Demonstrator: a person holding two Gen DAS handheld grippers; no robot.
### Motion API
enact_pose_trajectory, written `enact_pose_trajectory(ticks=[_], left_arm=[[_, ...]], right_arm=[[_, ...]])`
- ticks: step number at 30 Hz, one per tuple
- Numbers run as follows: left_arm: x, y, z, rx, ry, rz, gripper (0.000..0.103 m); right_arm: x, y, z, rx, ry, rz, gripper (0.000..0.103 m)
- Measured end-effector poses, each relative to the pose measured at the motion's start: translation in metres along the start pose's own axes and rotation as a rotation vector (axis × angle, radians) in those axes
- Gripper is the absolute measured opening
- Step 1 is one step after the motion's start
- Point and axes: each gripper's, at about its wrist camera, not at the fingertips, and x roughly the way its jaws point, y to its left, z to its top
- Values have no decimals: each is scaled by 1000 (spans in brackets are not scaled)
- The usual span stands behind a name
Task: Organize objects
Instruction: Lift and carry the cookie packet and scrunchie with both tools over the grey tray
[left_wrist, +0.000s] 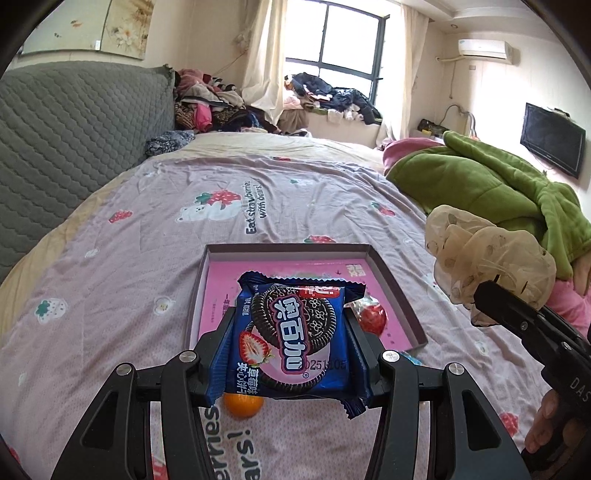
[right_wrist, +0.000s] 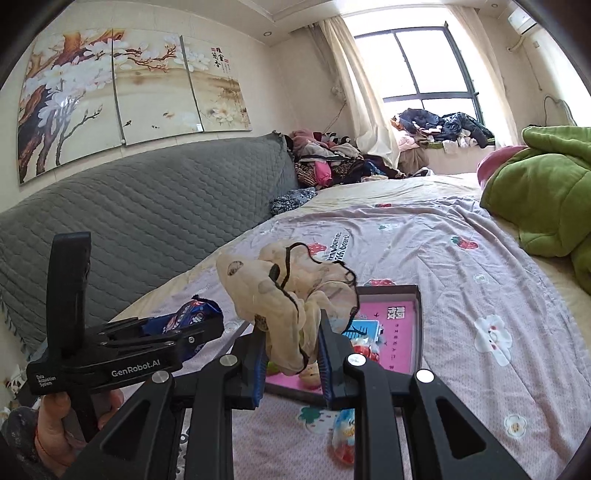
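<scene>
Mid-task view of a bed (left_wrist: 110, 280) with a shallow pink-lined box (left_wrist: 399, 291) lying near its foot edge. The left gripper (left_wrist: 288, 332) pinches one blue cookie packet (left_wrist: 291, 332) by its sides, held above the box's near edge. The right gripper (right_wrist: 291, 354), pressed together, pinches one cream hair scrunchie (right_wrist: 288, 291) just beside the box's right edge. Inside the box lie one red strawberry-like piece (left_wrist: 373, 317) and perhaps two or three more small things, partly hidden. Left loose on the sheet: one orange ball (left_wrist: 243, 406) and one blue-and-white wrapped sweet (right_wrist: 343, 439). Judged about half done: two carried, two waiting.
</scene>
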Motion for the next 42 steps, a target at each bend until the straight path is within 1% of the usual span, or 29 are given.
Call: enact_pose_trajectory(ticks=[10,18,30,33,35,37,39,42], left_arm=[[29,2,14,-13,0,21,55],[53,2,18,-20,20,15,55],[79,7,27,-20,-18,4,55],[82,8,27,-6,-41,10,55],[88,10,25,-2,-35,19,55],[93,13,24,-8,-27,21,55],[101,18,22,-19,-18,17,55],[112,25,17,-32,-7,10,55]], right_arm=[[19,-15,8,-3,-27,-11,24],[32,-20,8,-11,-29,-37,24],[47,-17,11,-22,-34,-103,24],[54,-13,13,-35,-26,-123,24],[62,-9,15,-46,-22,-137,24],[75,-5,15,-56,2,-162,24],[84,-3,15,-51,17,-165,24],[102,-1,11,-58,57,-194,24]])
